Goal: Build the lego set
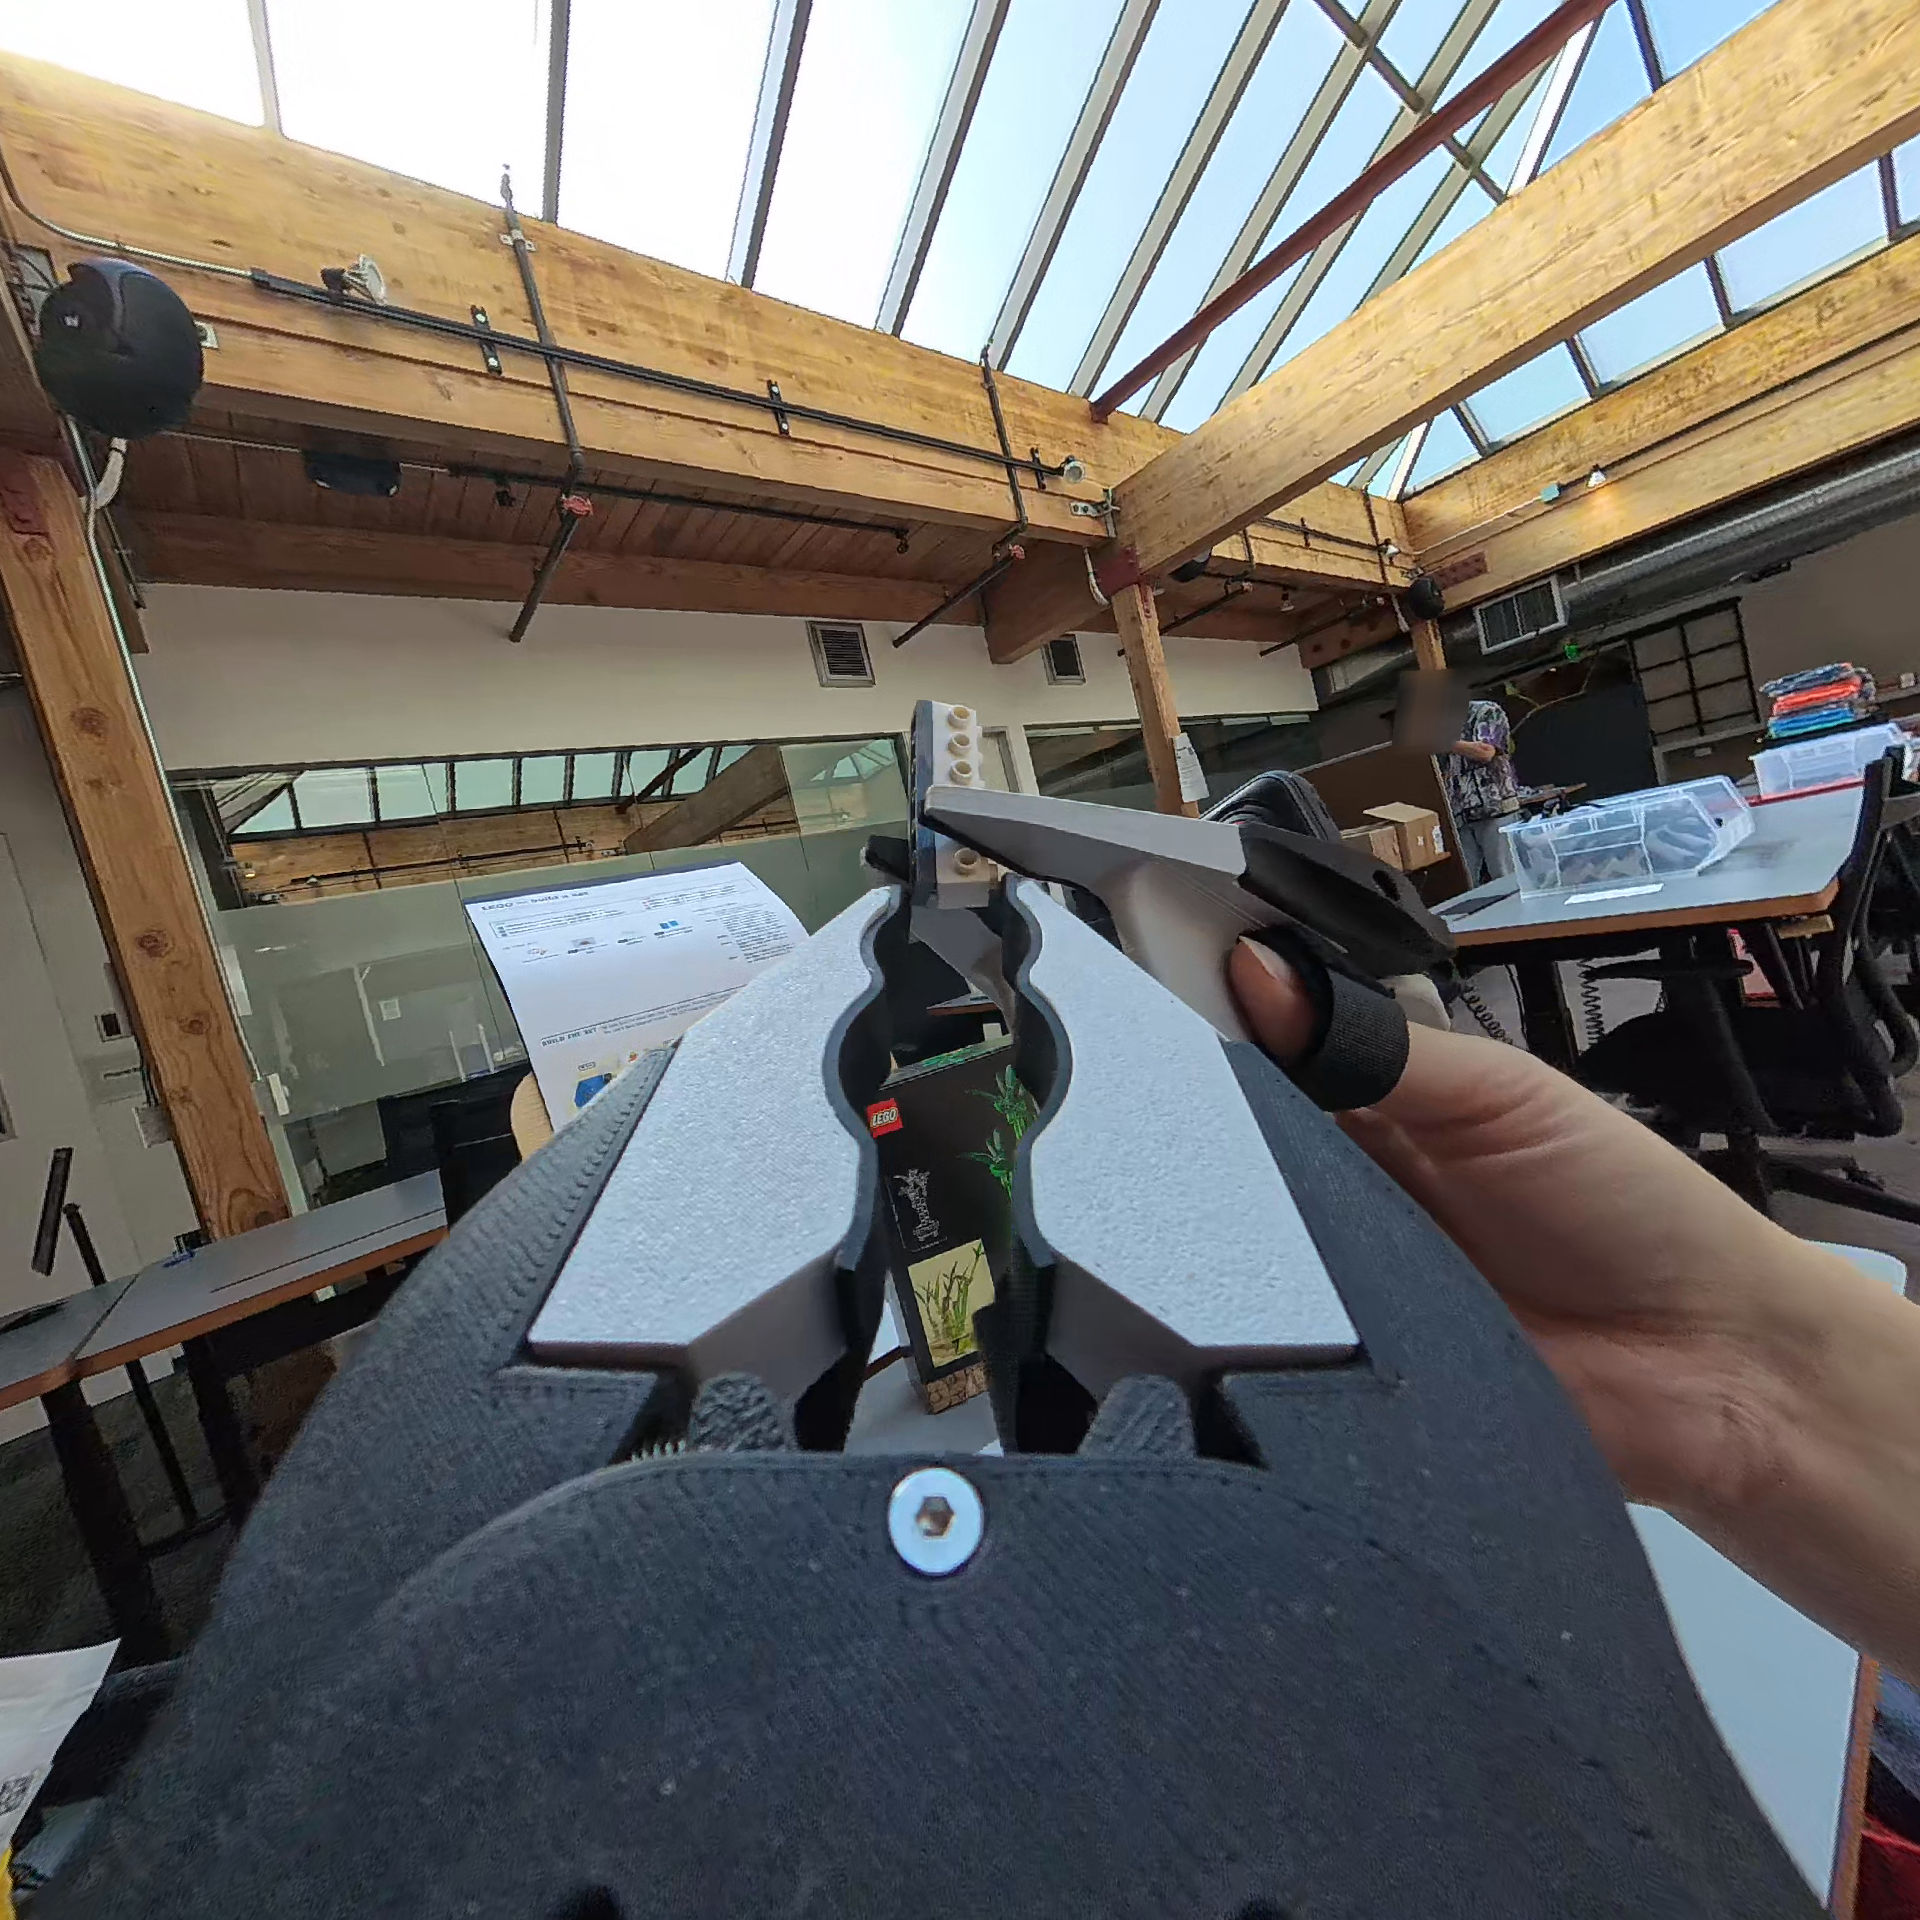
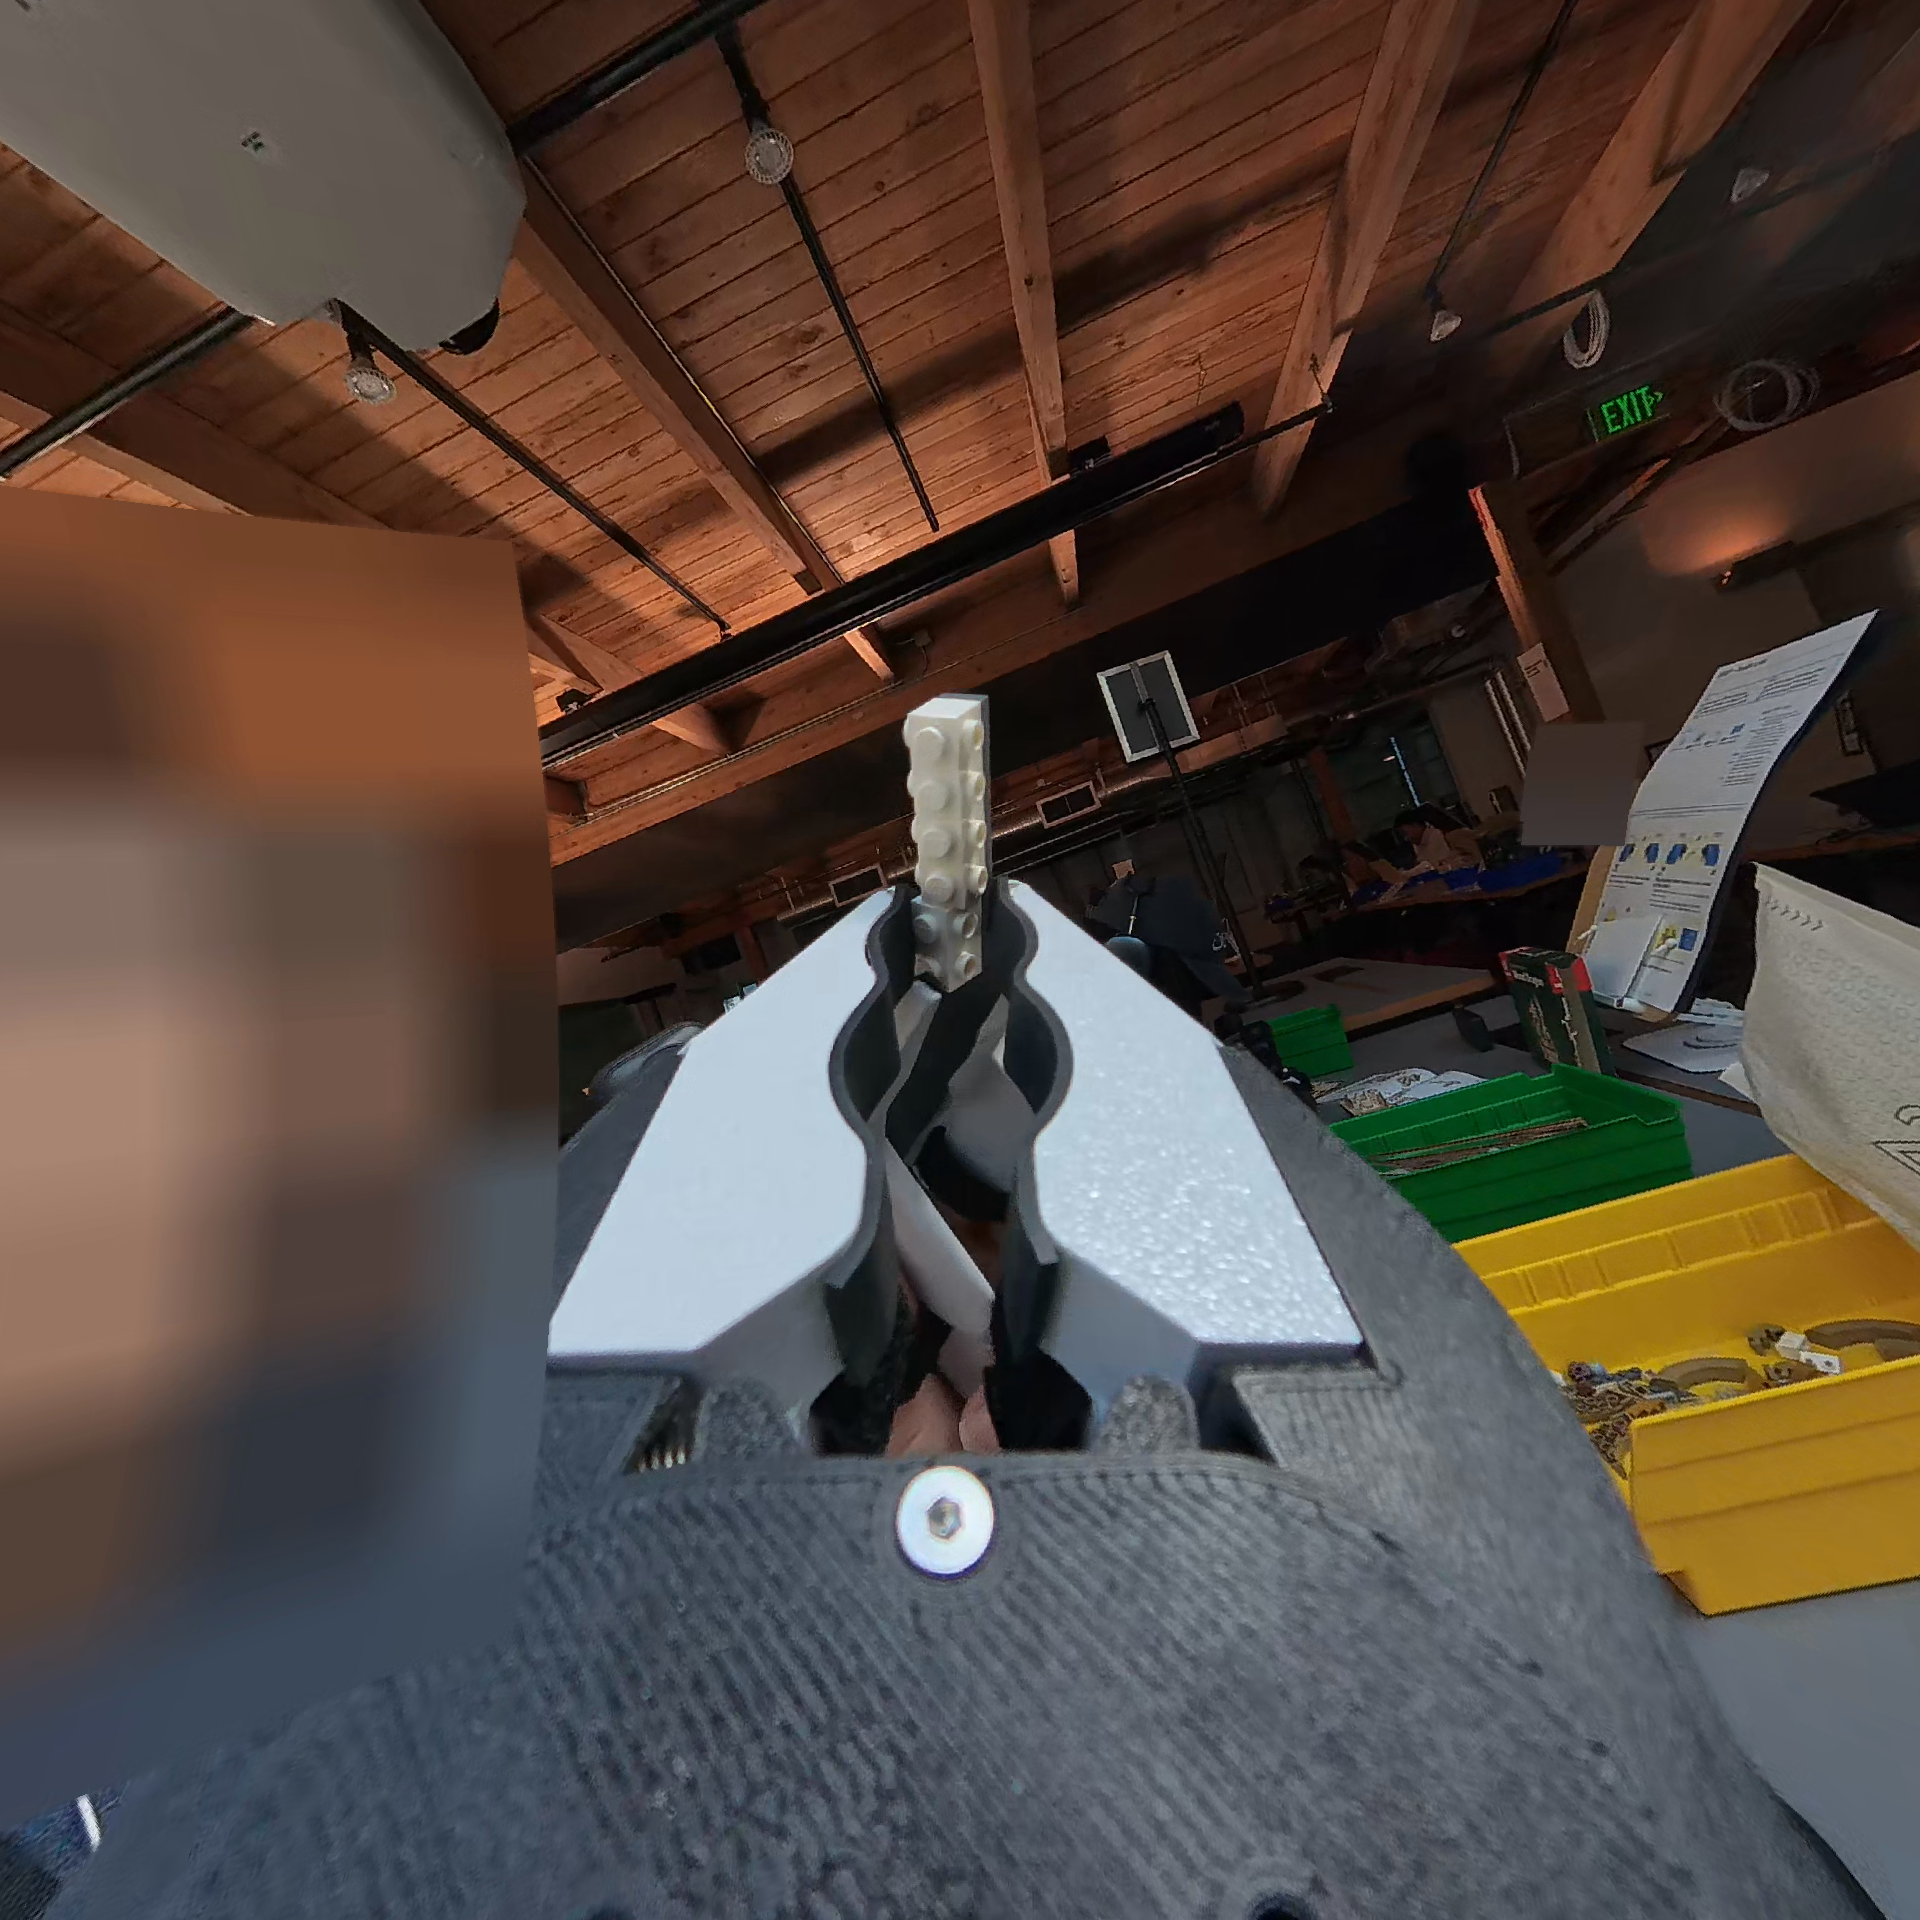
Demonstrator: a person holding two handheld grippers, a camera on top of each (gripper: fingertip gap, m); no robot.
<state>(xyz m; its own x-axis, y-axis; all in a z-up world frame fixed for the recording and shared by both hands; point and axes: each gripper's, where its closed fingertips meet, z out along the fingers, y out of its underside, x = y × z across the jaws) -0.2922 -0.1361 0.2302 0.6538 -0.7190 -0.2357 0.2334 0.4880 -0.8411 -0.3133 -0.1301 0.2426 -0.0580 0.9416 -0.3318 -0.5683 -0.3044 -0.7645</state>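
Holding a small lego piece (image 1: 951, 800) up in the air between both tools right now, so this looks like early days for the build. Only a white studded plate (image 2: 948, 805) stuck onto a darker piece is together as far as I can see, and the yellow bin (image 2: 1704, 1382) off to the right of the right gripper's jaws has loose parts in it, so my guess is most of the set is left to do.

The left gripper (image 1: 954, 914) has its jaws closed in on the bottom end of the piece, right at the tips. The right gripper (image 2: 951, 940) is also clamped on it; in the left view it comes in from the right and crosses just above the left tips.

The plate is long, narrow and white, with two rows of studs, sticking up past the tips. A grey bit sits at its lower end. The set's box (image 1: 951, 1195) shows through the gap between the left jaws, farther off.
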